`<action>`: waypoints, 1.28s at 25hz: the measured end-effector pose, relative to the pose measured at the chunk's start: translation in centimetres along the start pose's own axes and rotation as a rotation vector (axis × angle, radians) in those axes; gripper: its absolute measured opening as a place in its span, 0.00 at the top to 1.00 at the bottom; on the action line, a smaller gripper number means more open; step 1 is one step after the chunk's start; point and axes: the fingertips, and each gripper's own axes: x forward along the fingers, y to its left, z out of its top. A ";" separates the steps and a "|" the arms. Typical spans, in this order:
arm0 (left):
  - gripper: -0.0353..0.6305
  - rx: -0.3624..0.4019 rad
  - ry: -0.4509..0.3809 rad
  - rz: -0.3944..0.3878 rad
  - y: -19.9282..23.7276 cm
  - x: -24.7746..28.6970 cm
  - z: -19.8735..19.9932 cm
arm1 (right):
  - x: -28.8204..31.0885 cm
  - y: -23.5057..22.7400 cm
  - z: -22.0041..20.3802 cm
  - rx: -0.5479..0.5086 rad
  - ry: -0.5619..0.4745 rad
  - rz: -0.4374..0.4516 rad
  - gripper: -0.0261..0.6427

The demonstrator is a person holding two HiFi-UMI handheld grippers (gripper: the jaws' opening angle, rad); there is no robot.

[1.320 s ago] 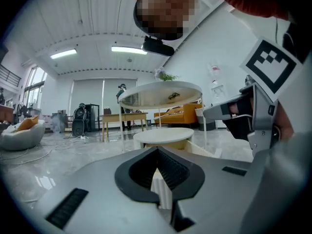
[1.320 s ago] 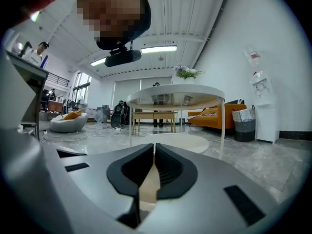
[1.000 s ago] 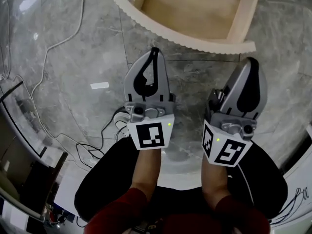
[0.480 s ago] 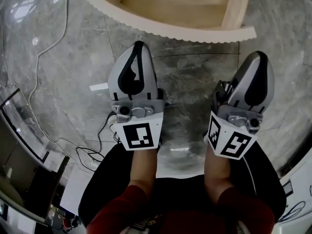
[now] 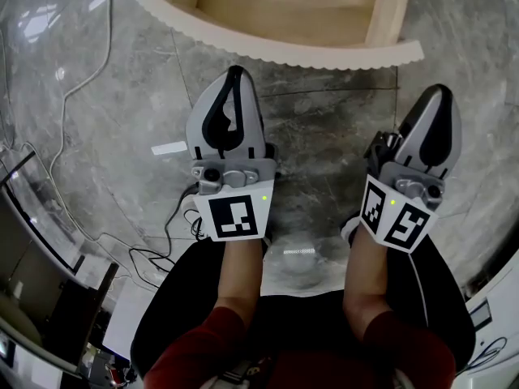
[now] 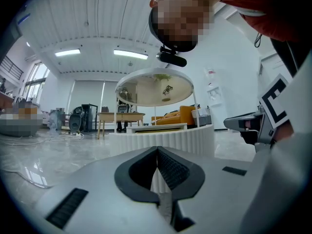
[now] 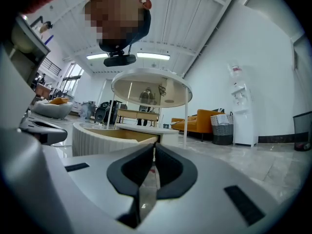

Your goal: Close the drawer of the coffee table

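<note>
In the head view the drawer (image 5: 280, 51) lies at 12 o'clock, pulled out over the grey marble floor (image 5: 324, 128). Its pale fluted front curves across the top of the view, with the wooden inside showing behind it.

Our left gripper (image 5: 236, 71) points toward 12 o'clock. Its tips are just short of the fluted front and apart from it. Its jaws are pressed together and hold nothing. In the left gripper view (image 6: 157, 150) the ribbed pads meet along one line, and the drawer front (image 6: 190, 136) rises straight ahead beyond them, under a round top (image 6: 155, 89) on thin legs.

Our right gripper (image 5: 443, 90) is at 3 o'clock of the left one, well apart from it. It points toward 12 o'clock, near the right end of the drawer front but not touching it. Its jaws are likewise closed on nothing. In the right gripper view (image 7: 154, 147) the dark pads meet at the tip, and the drawer (image 7: 97, 134) stands off at 10 o'clock with its wooden side wall in sight.

White and black cables (image 5: 154, 250) trail over the floor at 8 o'clock. A small white strip (image 5: 169, 147) lies at 9 o'clock of the left gripper. Red sleeves (image 5: 203, 355) show at 6 o'clock.
</note>
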 end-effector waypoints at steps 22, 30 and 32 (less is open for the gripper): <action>0.50 -0.007 0.050 -0.117 -2.4 2.0 -2.0 | 0.3 -0.1 -1.4 0.027 0.030 0.019 0.92; 0.50 0.003 0.042 -0.104 -2.4 2.2 -2.2 | 0.0 -0.1 -1.8 0.037 0.036 0.023 0.92; 0.50 0.003 0.041 -0.104 -2.4 2.4 -2.2 | 0.0 -0.3 -1.9 0.041 0.038 0.021 0.92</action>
